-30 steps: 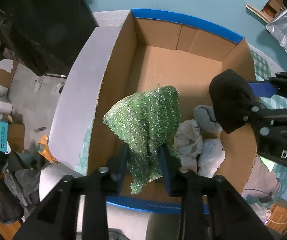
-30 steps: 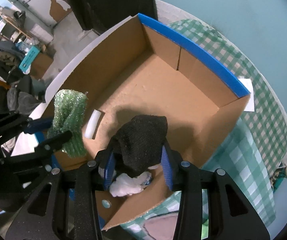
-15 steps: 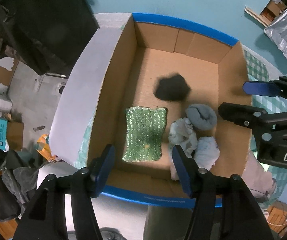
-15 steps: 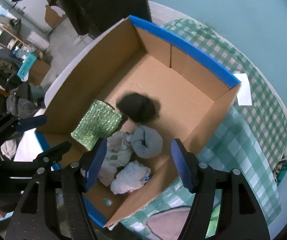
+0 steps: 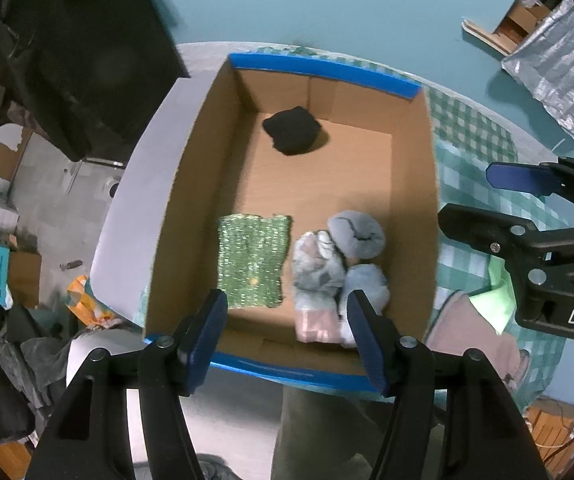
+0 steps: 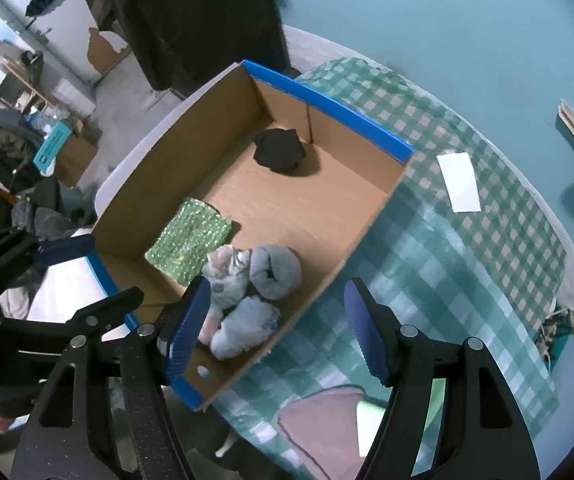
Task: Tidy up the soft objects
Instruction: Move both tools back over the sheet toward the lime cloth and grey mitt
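Open cardboard box with blue-taped rim [image 5: 319, 66]: black knit bundle [image 5: 293, 130] at 12 o'clock, flat green glittery cloth [image 5: 253, 266] at 7, grey rolled sock [image 5: 357, 234] and pale rag bundles at 5. Left gripper [image 5: 287, 332] and right gripper [image 6: 277, 324] both empty, jaws opening. Right-wrist view alone shows a white paper slip [image 6: 459, 182] on the checked counter cloth; the near rags are partly hidden by the fingers.

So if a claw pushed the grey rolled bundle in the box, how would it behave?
The grey rolled bundle looks rounded, so it would probably roll or nudge the pale cloths touching it. It looks like soft fabric, so likely light and squashy, and may unroll if lifted by an edge.
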